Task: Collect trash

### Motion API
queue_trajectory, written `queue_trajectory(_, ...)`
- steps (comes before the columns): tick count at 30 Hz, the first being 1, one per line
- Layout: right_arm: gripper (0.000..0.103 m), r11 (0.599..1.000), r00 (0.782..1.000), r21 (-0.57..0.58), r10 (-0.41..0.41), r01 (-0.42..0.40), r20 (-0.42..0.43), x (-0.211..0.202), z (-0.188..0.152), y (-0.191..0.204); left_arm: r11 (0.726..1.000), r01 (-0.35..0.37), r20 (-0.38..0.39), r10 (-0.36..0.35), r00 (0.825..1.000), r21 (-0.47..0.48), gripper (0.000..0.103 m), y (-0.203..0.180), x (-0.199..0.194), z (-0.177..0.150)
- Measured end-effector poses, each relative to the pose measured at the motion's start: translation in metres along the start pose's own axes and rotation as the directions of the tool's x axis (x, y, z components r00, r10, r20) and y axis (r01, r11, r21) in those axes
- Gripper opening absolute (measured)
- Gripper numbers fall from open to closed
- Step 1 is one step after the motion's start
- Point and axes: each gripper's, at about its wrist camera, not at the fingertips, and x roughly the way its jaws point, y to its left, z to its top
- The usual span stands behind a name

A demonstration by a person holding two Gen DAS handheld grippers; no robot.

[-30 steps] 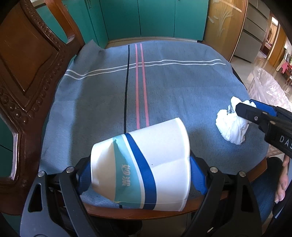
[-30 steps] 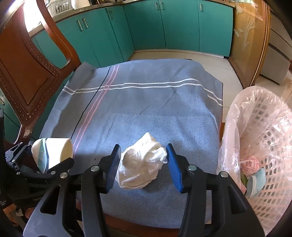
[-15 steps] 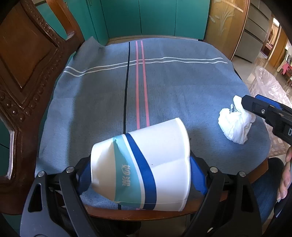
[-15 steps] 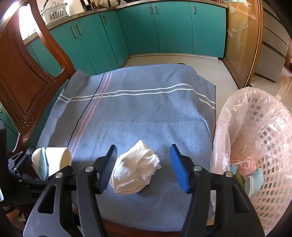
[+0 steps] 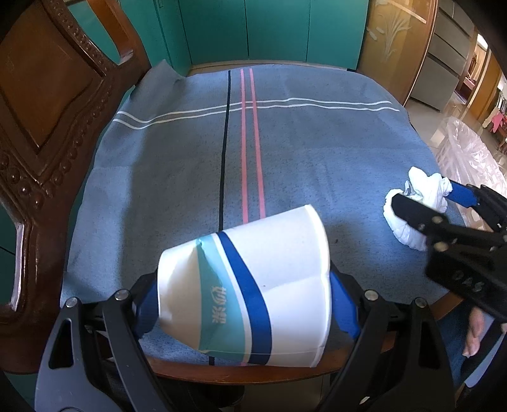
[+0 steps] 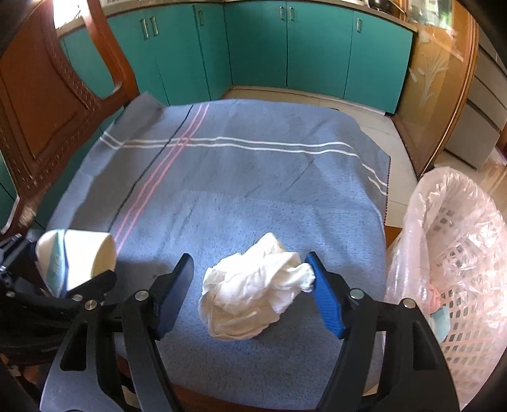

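Left wrist view: we see a paper cup (image 5: 253, 282), white with dark blue and teal bands and some printed characters, lying on its side with a dent in its wall. The left gripper (image 5: 247, 301) has its jaws clamped on it, blue pads pressing both ends, right at the near edge of the table. Gripper points steeply down. Further right a crumpled white tissue (image 5: 415, 206) lies on the cloth, with the right gripper (image 5: 427, 202) straddling it; a bit of the person's hand (image 5: 473, 332) shows under that gripper's body. Surface is a blue-grey tablecloth (image 5: 317, 152) with white, pink and black stripes, over a round wooden table (image 5: 285, 374). A carved wooden chair (image 5: 47, 126) stands at left, teal cabinets (image 5: 269, 28) behind.

Right wrist view: the tissue (image 6: 253, 294) is a loose wad, wrinkled, sitting on the cloth (image 6: 253, 177) near the table's front edge. The right gripper (image 6: 250, 291) has its jaws opening; the tissue is between them, its right tip against the blue right pad (image 6: 323, 298), a clear gap to the left finger. Not squeezed. The cup (image 6: 76, 256) shows at far left in the left gripper (image 6: 63, 279), open mouth toward the middle of the table. At right, just beside the table, a white lattice basket (image 6: 465, 263) lined with a clear plastic bag, with some pink and light-blue scraps at the bottom. Teal cabinets (image 6: 285, 47) wrap the back wall, tiled floor below them.
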Motion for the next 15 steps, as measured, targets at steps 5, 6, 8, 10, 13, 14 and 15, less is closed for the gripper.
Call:
queue_trajectory(5, 0.071, 0.998, 0.999, -0.048, -0.04, 0.039, -0.023, 0.014, -0.005, 0.008, 1.0, -0.002, 0.0, 0.002, 1.0, -0.004, 0.088, 0.001, 0.0, 0.0)
queue_trajectory(6, 0.069, 0.998, 0.999, -0.053, -0.04, 0.039, -0.028, 0.017, -0.005, 0.009, 1.0, -0.002, 0.0, 0.002, 1.0, -0.006, 0.088, 0.001, 0.001, 0.0)
queue_trajectory(8, 0.057, 0.997, 0.999, -0.064, -0.037, 0.035, -0.031, 0.02, -0.007, 0.011, 1.0, -0.002, -0.002, 0.002, 1.0, -0.008, 0.087, 0.002, 0.002, -0.001)
queue_trajectory(10, 0.052, 0.998, 1.0, -0.067, -0.019, 0.017, -0.025, 0.02, -0.009, 0.012, 1.0, -0.003, -0.003, 0.003, 1.0, -0.009, 0.087, 0.002, 0.002, 0.0)
queue_trajectory(13, 0.049, 0.997, 1.0, -0.077, -0.012, 0.011, -0.013, 0.017, -0.008, 0.013, 1.0, -0.003, 0.003, 0.003, 1.0, -0.015, 0.087, 0.003, 0.001, 0.001)
queue_trajectory(14, 0.049, 0.997, 1.0, -0.074, -0.009, 0.009, -0.01, 0.015, -0.007, 0.013, 1.0, -0.002, 0.011, 0.002, 1.0, -0.02, 0.087, 0.003, -0.001, 0.001)
queue_trajectory(15, 0.049, 0.997, 1.0, -0.071, -0.008, 0.007, -0.006, 0.013, -0.007, 0.013, 1.0, -0.001, 0.016, 0.002, 1.0, -0.022, 0.087, 0.004, -0.003, 0.001)
